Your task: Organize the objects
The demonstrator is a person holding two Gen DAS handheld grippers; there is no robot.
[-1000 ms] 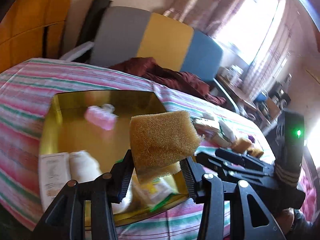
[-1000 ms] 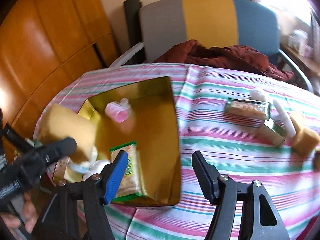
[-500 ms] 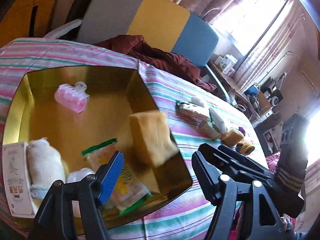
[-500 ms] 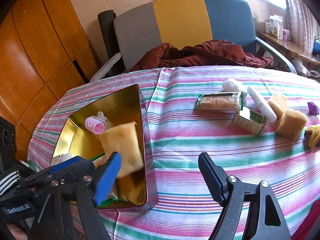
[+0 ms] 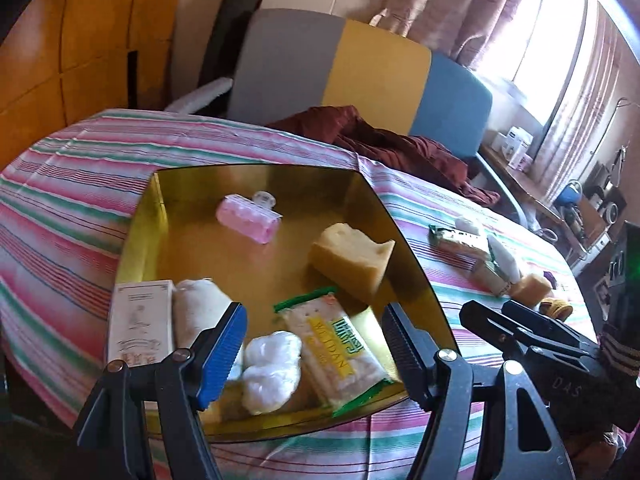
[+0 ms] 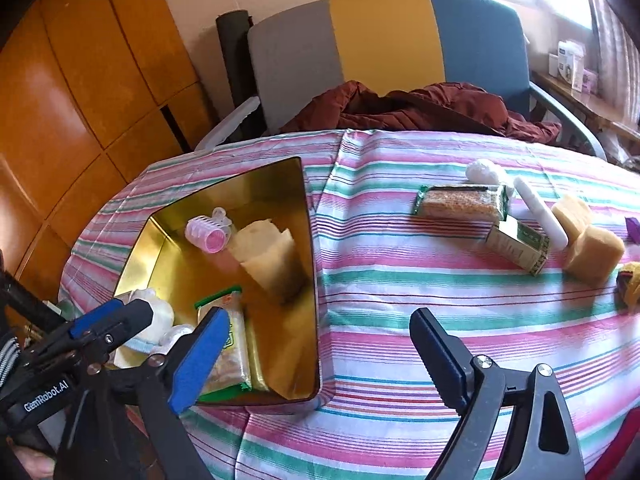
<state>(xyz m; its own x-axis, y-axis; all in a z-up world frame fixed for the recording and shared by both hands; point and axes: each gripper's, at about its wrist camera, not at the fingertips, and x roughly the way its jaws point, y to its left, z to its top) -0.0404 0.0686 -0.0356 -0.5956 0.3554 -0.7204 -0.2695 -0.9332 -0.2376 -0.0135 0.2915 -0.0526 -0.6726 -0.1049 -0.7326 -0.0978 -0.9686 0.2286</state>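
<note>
Grippers angled down over the gold tray (image 5: pixel 160 200) on the counter (image 6: pixel 400 280).
Left gripper (image 5: pixel 314 340) closing slightly, nothing between its jaws; sponge (image 5: pixel 352 258) lies in the tray; right gripper (image 6: pixel 320 354) opening, empty, over striped cloth.

Two black plastic tongs, each with triangular cut-outs in the frame and silver screws at the joints. On left tongs (image 5: pixel 314 344), one finger faced with a blue ribbed pad (image 5: pixel 222 350), the other with a black ribbed one. Same colours on right tongs (image 6: pixel 316 360). Seen from the right camera: white "GenRobot.AI" lettering on the left body, beside a black-and-white striped cuff (image 6: pixel 9 354).
</note>
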